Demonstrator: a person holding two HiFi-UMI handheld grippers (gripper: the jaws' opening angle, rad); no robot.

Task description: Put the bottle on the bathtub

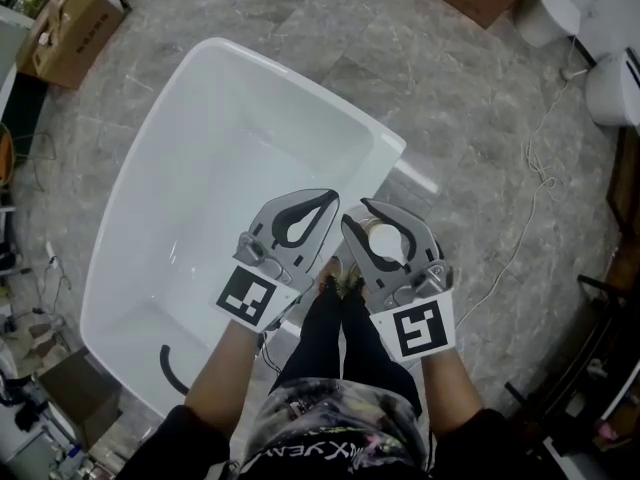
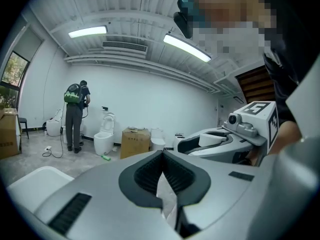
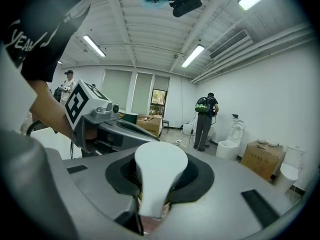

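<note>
The bottle (image 3: 160, 169) shows only its white end; the jaws of the right gripper (image 1: 358, 213) cover its body. Forearms (image 1: 222, 373) mask the near corner of the bathtub (image 1: 140, 168). Print on the cardboard box (image 1: 75, 23) is too small to read.

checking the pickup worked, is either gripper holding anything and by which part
The right gripper grips the white bottle round its body, in the padded hollow of its jaws, one rounded end poking out. The left gripper is shut on nothing.

Wht bottle (image 3: 155, 179), wht bathtub (image 1: 220, 138), grey floor (image 1: 450, 88) (marble veins)
</note>
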